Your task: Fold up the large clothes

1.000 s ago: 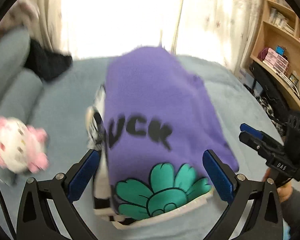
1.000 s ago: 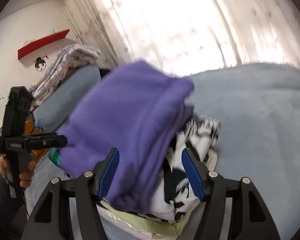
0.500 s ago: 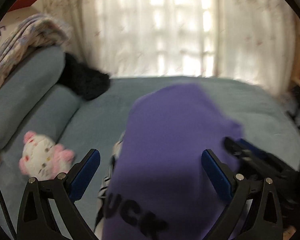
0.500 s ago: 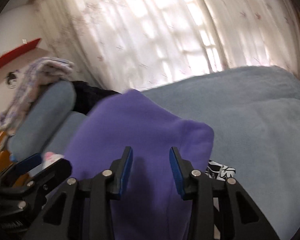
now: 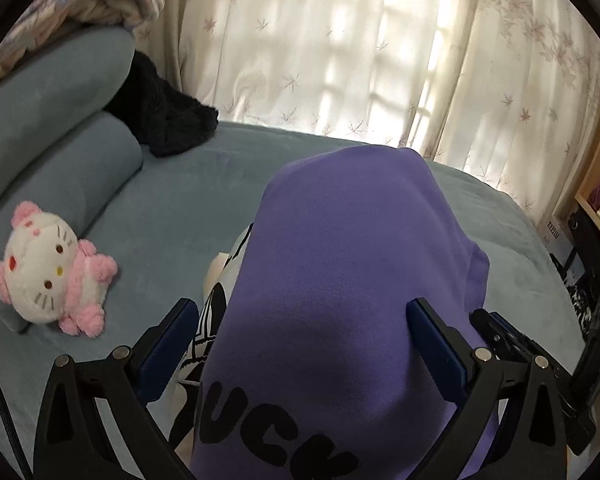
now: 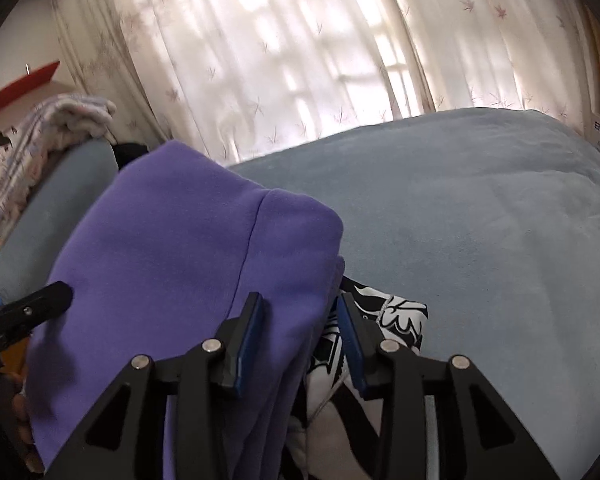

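The right gripper (image 6: 300, 332), jaws narrowed, pinches the folded purple sweatshirt's (image 6: 188, 248) edge. The left gripper (image 5: 300, 344) straddles it, jaws wide, holding nothing. With only one side held, the fold may slump open.

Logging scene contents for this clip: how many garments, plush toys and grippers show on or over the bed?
Garments: 3 (purple sweatshirt, black-and-white top, black fuzzy garment)
Plush toys: 1 (plush)
Grippers: 2 (left gripper, right gripper)
Total: 6

Open blue bed (image 6: 480, 220) far and right of the purple sweatshirt (image 5: 352, 280), plush toy (image 5: 52, 268) and bolster (image 5: 60, 176) blocking the left, black garment (image 5: 168, 120) far left, curtain (image 5: 340, 48) beyond.
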